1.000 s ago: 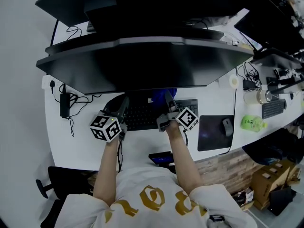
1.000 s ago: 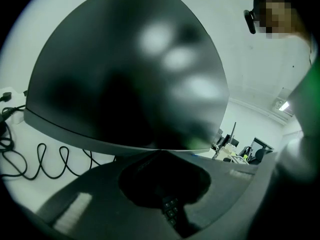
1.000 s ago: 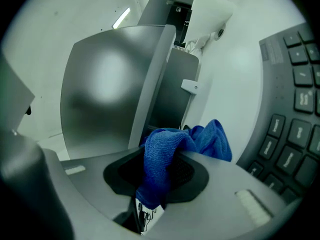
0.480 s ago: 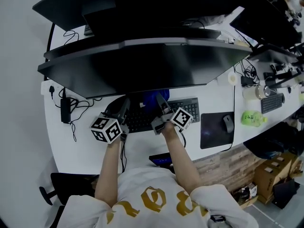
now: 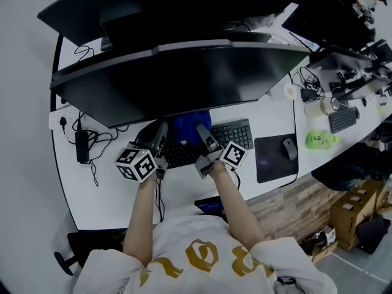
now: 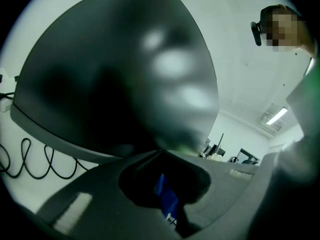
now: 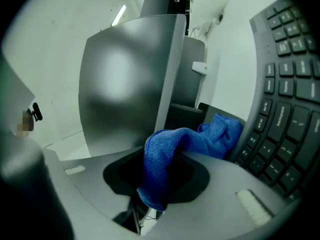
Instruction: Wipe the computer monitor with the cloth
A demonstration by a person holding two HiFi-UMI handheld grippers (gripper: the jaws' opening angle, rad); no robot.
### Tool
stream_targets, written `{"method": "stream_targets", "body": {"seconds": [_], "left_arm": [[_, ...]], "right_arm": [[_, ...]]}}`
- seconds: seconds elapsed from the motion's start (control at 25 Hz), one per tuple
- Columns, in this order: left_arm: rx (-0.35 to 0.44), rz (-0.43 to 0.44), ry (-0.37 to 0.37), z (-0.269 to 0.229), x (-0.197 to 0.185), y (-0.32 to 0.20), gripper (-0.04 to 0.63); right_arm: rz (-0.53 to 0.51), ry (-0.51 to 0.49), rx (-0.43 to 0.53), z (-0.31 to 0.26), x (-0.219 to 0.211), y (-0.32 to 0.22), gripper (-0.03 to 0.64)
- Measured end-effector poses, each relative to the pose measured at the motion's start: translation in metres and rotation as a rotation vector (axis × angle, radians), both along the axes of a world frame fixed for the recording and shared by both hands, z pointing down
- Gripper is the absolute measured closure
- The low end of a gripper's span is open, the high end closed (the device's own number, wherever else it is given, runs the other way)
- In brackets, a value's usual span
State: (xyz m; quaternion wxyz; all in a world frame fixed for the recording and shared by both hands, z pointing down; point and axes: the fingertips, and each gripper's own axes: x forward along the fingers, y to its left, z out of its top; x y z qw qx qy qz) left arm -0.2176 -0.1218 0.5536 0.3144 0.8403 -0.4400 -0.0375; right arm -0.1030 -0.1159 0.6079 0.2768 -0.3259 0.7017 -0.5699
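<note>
While the person sits at the white surface (image 5: 184, 195), the blue cloth (image 7: 161, 165) is held tight in the right hand-held gripper (image 5: 200, 129). Its jaws are shut on a fold of the cloth. One end hangs down behind the jaws, and the other end bunches up in front, near the black keyboard (image 5: 236, 132).

The left hand-held gripper (image 5: 160, 129) has its jaws closed together. A small blue bit shows in the gap behind them, but I cannot tell what it is. This one does not seem to be helping with the wiping.

The big curved computer monitor (image 5: 184, 81) is just in front of both of them. In the head view, the cloth sits right under the bottom edge of the screen, near the middle. I cannot tell if the cloth is touching the glass or not.

I think the job is only partly going. The cloth is picked up and brought close to the screen, so that part is done. The screen looks dark and smooth all over, so nothing shows which parts are clean. Most of the wide screen, out to both sides and up to the top, likely needs to be wiped.
</note>
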Motion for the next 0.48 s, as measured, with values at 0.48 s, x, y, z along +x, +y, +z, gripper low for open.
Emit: {"method": "stream_targets", "body": {"seconds": [0.48], "left_arm": [[0.091, -0.064, -0.061, -0.050, 0.015, 0.034, 0.595]], "right_arm": [[-0.146, 0.562, 0.281, -0.064, 0.010, 0.043, 0.497]]}}
